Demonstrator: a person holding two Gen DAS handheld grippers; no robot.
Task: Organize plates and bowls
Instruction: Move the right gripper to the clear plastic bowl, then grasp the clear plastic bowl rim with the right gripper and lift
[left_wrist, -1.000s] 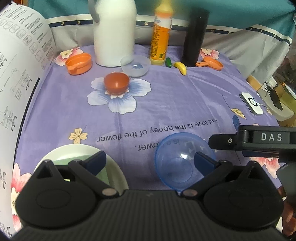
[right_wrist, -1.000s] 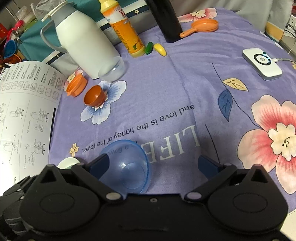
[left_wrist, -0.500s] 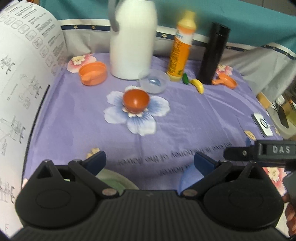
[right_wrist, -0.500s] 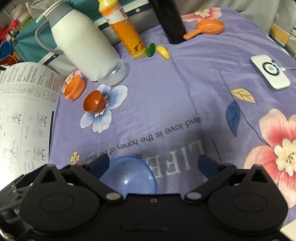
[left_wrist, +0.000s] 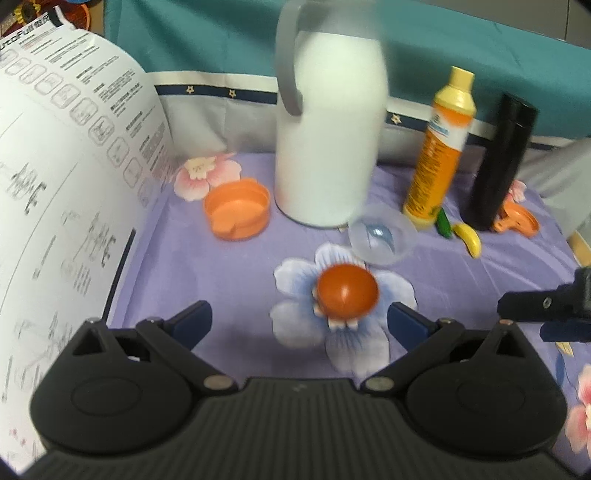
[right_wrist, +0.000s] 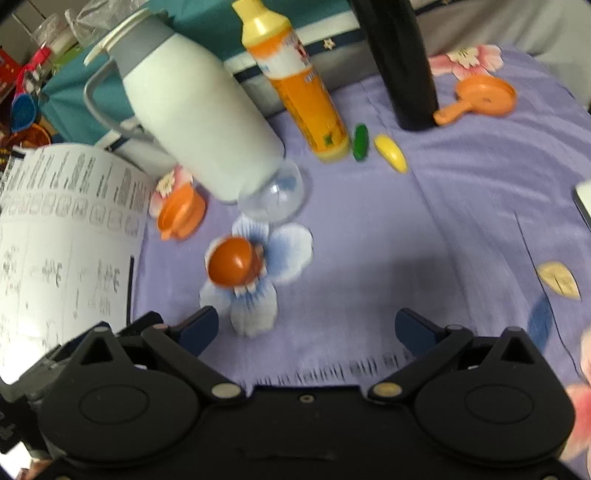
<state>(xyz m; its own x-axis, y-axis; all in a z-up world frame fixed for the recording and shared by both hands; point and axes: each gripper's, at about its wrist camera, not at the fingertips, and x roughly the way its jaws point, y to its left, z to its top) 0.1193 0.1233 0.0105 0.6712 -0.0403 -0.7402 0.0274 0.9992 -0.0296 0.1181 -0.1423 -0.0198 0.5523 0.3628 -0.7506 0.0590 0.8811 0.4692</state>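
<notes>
A small orange bowl (left_wrist: 347, 290) sits on a blue printed flower on the purple cloth, just ahead of my left gripper (left_wrist: 297, 321), which is open and empty. The bowl also shows in the right wrist view (right_wrist: 231, 262), ahead and left of my right gripper (right_wrist: 306, 326), also open and empty. A clear bowl (left_wrist: 382, 240) stands behind it by the white jug (left_wrist: 328, 133); it also shows in the right wrist view (right_wrist: 273, 192). An orange dish (left_wrist: 237, 212) lies farther left. The right gripper's tip (left_wrist: 546, 306) shows at the right edge of the left wrist view.
An orange bottle (left_wrist: 441, 158), a black flask (left_wrist: 498, 162), a toy banana (left_wrist: 469, 240), a green toy (left_wrist: 443, 223) and an orange toy pan (right_wrist: 480, 98) stand at the back. A printed instruction sheet (left_wrist: 62, 206) curls up on the left.
Both grippers have moved forward toward the back of the table. The blue bowl and the pale plate near the front have dropped out of view. The orange bowl is now close ahead.
</notes>
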